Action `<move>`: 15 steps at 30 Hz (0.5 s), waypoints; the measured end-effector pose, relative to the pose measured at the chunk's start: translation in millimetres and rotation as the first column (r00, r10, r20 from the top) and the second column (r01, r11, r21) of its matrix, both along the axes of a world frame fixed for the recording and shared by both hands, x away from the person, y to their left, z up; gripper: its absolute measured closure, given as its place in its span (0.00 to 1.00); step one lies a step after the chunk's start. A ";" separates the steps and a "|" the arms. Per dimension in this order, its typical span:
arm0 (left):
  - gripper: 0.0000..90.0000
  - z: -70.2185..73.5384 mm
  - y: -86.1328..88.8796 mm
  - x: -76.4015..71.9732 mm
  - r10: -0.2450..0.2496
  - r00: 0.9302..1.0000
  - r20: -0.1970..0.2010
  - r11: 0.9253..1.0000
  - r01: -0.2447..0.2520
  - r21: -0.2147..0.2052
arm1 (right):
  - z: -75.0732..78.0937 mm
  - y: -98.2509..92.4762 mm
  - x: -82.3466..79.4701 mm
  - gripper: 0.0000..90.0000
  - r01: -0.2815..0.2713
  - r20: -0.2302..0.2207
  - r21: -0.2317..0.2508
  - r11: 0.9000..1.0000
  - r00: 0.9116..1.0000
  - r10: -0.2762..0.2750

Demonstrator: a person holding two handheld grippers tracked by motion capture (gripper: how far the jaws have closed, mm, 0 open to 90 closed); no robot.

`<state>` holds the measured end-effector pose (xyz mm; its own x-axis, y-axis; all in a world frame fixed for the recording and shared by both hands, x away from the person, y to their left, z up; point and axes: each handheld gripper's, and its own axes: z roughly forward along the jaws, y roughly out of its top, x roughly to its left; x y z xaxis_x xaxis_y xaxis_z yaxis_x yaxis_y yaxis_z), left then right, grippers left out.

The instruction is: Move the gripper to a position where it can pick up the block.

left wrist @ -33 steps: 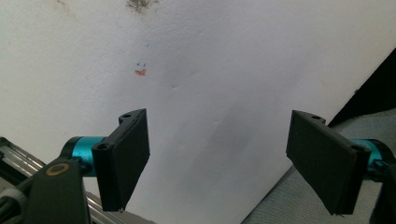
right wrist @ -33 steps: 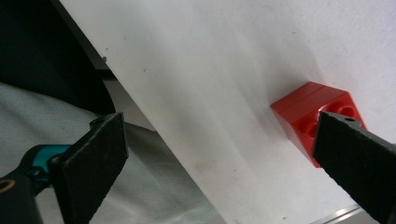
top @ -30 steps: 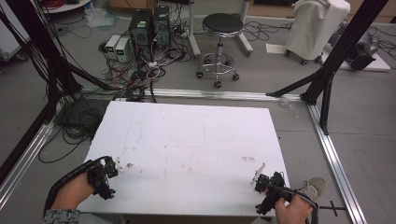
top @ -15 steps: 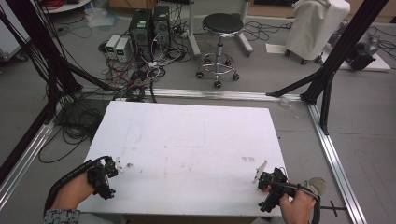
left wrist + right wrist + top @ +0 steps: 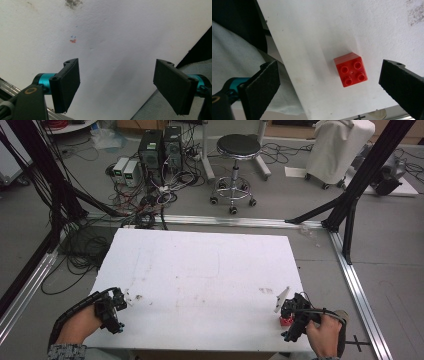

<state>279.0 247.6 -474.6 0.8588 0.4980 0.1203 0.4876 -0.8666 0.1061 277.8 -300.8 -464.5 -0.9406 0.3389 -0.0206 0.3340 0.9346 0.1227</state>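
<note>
Start of pick-up | our right hand-held gripper open over small red plastic 4-stud brick on white table, not grabbed | left hand-held gripper open, holds nothing

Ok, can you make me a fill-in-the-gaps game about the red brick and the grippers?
1. The toy brick on the white table is coloured ____.
2. The top of the brick has ____ round studs.
3. The jaws of the right hand-held gripper stand wide ____ on either side of the brick.
4. The left hand-held gripper holds ____ between its jaws.

Missing words: red; four; open; nothing
</note>
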 end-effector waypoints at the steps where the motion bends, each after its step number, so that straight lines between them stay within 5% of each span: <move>1: 0.24 -0.2 0.0 0.0 0.000 1.000 -0.001 1.000 0.000 -0.001 | 0.4 -0.8 1.2 0.03 -0.009 0.000 0.000 1.000 1.000 0.009; 15: 0.24 -1.0 2.2 0.5 0.006 1.000 0.003 1.000 -0.006 0.001 | 3.3 -5.6 16.3 0.03 -0.112 -0.017 -0.003 0.994 0.994 0.111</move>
<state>279.5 249.8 -475.6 0.8552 0.5034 0.1232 0.4929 -0.8635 0.1065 294.0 -306.4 -461.1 -0.9728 0.2318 -0.0056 0.2296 0.9666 0.1139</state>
